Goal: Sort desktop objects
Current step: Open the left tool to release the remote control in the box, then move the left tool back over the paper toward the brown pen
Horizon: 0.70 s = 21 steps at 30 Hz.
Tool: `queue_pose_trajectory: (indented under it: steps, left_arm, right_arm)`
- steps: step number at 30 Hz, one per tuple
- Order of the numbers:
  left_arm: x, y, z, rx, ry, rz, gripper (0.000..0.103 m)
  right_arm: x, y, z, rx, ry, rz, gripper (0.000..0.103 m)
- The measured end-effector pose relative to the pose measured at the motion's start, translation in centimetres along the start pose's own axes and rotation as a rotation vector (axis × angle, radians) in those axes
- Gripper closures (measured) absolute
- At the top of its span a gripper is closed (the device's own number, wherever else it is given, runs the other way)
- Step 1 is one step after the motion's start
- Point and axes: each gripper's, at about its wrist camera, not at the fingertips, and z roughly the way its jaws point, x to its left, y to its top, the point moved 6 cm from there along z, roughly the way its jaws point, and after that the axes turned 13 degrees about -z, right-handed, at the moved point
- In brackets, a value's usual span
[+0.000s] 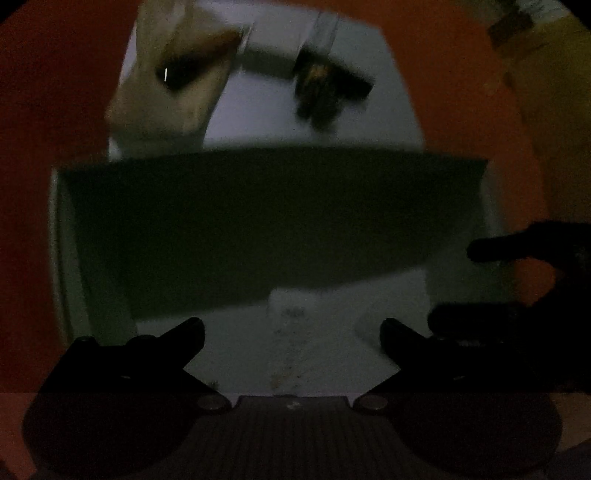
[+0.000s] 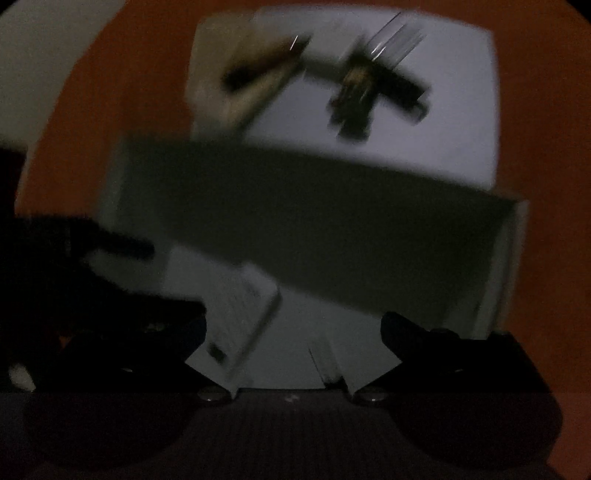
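Observation:
The scene is dark and blurred. A white open box stands on an orange table, its far wall in deep shadow. My left gripper hangs open above the box floor, with nothing between its fingers. Below it lies a small white flat item. My right gripper is also open wide above the same box. A white flat rectangular object rests on the floor by its left finger, not held.
Beyond the box is a white surface with a beige pouch, a dark blurred object and a clear strip. Orange tabletop surrounds it. A black shape, probably the other tool, shows at the right.

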Motion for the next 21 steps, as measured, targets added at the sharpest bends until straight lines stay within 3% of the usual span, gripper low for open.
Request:
queue_pose_trajectory:
  steps: [3,9,17,21]
  left_arm:
    - [-1.5,1.0,-1.4,-0.057,-0.036,-0.013,0.0]
    - [-3.4,4.6,-4.1,-0.158,-0.053,-0.082,0.0]
    - [-6.0,10.8,-2.2,-0.208,-0.016,-0.101,0.0]
    - [-6.5,12.8,-1.2,-0.232,-0.002,-0.041,0.0]
  right_arm:
    - [0.2,2.2,-2.4,-0.057,0.021,0.058,0.0]
    - [0.4,7.0,-7.1,-0.171,-0.051,0.045,0.0]
    - [-0.6,12.8,-7.3,-0.234,-0.113,0.032,0.0]
    - [-2.5,14.6,-5.9,-0.241,-0.159,0.063,0.0]
